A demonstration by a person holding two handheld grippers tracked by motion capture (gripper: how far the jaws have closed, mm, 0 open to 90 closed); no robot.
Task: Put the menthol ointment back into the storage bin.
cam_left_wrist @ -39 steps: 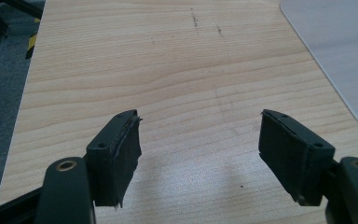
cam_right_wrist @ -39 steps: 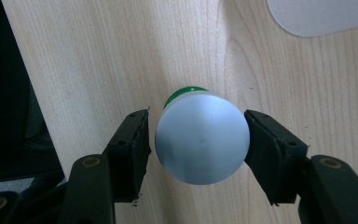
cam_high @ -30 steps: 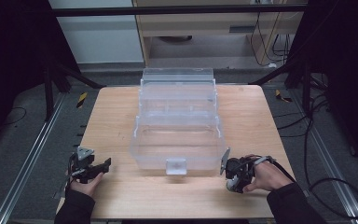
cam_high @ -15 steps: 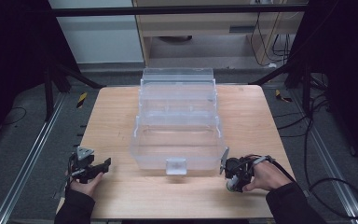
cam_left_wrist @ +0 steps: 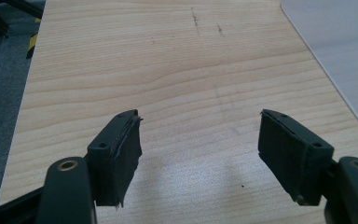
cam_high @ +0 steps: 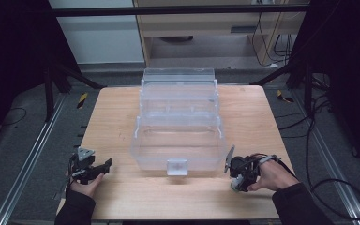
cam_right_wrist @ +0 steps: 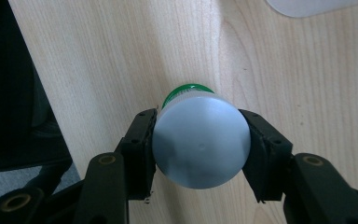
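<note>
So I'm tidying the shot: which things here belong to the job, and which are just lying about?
In the job:
- white bottle with green band, clamped in right gripper
- clear tiered box

Lying about:
- left gripper, jaws open
- floor cables

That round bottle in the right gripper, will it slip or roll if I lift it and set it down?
The bottle looks smooth and round, and the right gripper pinches its curved sides, so it may twist or slip. It seems small plastic, probably light. Laid on its side on the table, it would likely roll; stood on its flat end it should stay.
</note>
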